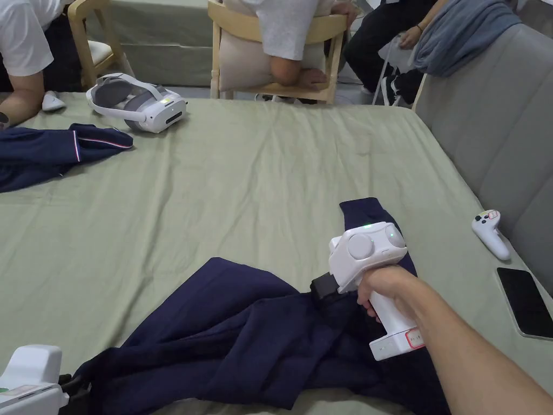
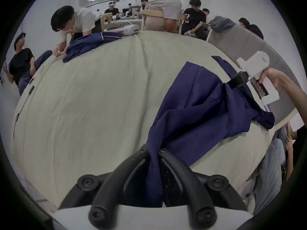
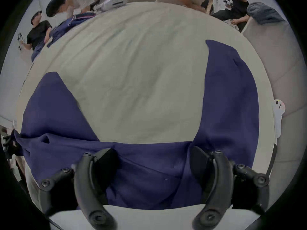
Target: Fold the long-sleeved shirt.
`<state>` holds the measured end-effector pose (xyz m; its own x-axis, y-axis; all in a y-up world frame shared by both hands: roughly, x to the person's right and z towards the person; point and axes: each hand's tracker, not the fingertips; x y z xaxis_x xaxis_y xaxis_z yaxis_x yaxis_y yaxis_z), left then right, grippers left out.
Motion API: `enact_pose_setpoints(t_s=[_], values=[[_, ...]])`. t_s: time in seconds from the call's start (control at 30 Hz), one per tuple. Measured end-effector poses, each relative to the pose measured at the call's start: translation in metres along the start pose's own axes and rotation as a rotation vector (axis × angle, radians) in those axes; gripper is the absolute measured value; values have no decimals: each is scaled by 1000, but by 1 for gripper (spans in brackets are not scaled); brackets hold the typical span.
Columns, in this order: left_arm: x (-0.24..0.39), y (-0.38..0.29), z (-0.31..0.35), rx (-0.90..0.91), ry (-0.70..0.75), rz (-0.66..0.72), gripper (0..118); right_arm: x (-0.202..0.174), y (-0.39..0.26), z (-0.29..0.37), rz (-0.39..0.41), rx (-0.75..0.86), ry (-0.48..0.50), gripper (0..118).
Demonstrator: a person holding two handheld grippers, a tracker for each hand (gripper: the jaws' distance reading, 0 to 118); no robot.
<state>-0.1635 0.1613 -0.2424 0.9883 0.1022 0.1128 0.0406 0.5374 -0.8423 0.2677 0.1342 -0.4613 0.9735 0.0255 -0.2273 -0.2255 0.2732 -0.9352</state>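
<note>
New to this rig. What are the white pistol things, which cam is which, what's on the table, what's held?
They are hand-held two-jaw grippers; a person works one in each hand. One picture comes from a head camera, the other two from cameras riding on each gripper. On the green-sheeted table lies a crumpled navy long-sleeved shirt. The left gripper has its jaws shut on a shirt edge. The right gripper hangs over the shirt, jaws wide apart. Also there: a headset, a controller, a phone, another navy garment.

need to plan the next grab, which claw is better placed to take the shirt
Right. The right claw hovers open over the navy shirt, free to close. The left claw is already shut on a bunched shirt edge.
</note>
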Motion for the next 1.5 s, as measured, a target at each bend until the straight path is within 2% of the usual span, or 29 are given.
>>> enact_pose_setpoints(t_s=[0.1, 0.17, 0.2, 0.23, 0.3, 0.37, 0.63, 0.8, 0.93, 1.07, 1.17, 1.3, 1.4, 1.5], values=[[-4, 2, -3, 13, 19, -26, 10, -14, -3, 8, 16, -11, 4, 70], [-7, 8, -7, 18, 25, -38, 10, -10, -4, 7, 39, 5, 35, 33], [-8, 13, -8, 25, 32, -39, 10, -12, -7, 11, 38, 17, 32, 10], [-9, 19, -7, 35, 35, -37, 10, -6, -5, 6, 31, 17, 43, 7], [-8, 38, 1, 68, 42, -30, 10, 7, -6, 12, 33, 48, 65, 7], [-8, 60, 11, 123, 26, -26, 11, 18, -9, 40, -1, 119, 76, 7], [22, 214, 96, 431, -16, -128, 10, 79, 20, 246, -20, 514, -14, 7], [44, 329, 172, 623, 56, -213, 10, 106, 62, 363, -43, 724, -77, 7], [62, 419, 225, 707, 118, -221, 10, 113, 105, 445, -39, 909, -121, 7], [79, 483, 263, 755, 113, -193, 10, 111, 145, 506, -97, 961, -200, 7], [93, 509, 283, 809, 154, -182, 10, 111, 164, 532, -107, 1005, -223, 7], [86, 534, 284, 825, 121, -124, 10, 114, 170, 546, -145, 1067, -234, 7], [88, 522, 269, 810, 106, -132, 10, 124, 172, 531, -171, 1073, -219, 7], [91, 501, 232, 768, 106, -159, 10, 124, 160, 488, -183, 1034, -208, 7]])
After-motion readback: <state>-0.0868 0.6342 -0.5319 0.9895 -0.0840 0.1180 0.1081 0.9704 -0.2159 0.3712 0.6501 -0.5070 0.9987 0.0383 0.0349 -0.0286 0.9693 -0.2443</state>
